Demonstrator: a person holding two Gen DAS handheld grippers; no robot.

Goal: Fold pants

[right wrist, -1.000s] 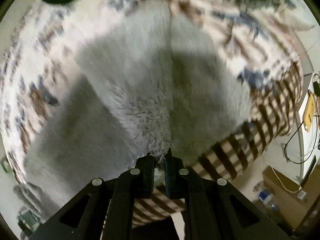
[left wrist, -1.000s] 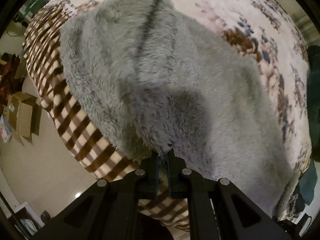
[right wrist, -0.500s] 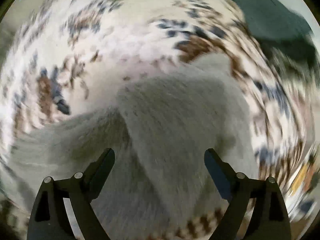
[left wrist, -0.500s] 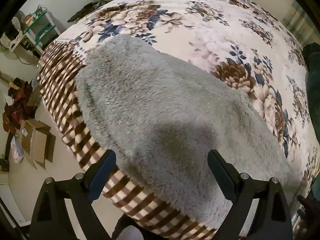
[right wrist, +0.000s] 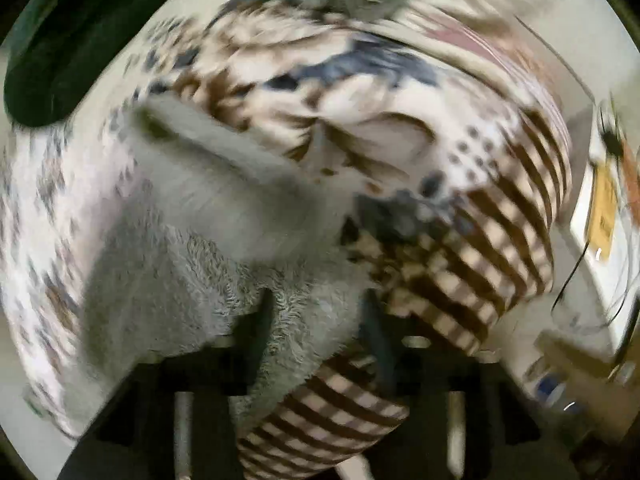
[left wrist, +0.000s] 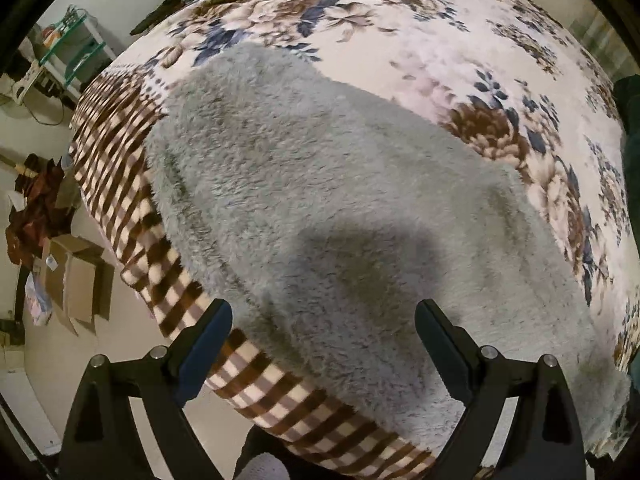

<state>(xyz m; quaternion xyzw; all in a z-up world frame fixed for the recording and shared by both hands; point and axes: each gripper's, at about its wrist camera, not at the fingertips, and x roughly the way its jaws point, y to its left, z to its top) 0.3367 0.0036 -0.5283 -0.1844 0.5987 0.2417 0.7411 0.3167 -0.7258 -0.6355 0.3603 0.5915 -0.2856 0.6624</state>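
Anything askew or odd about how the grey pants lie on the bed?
Nothing is damaged. The fluffy grey pants sit right at the bed's checkered edge, slightly overhanging it. The right view is too blurred to judge.

The left wrist view looks steeply down from above the bed's checked edge (left wrist: 132, 216), close over the grey pants (left wrist: 340, 208), with the floor (left wrist: 52, 360) at its left. The right wrist view, badly blurred, faces straight down and nearer, floor at its right. Both share the pants (right wrist: 192, 240), the flowered blanket (left wrist: 460, 52) and that checked border.
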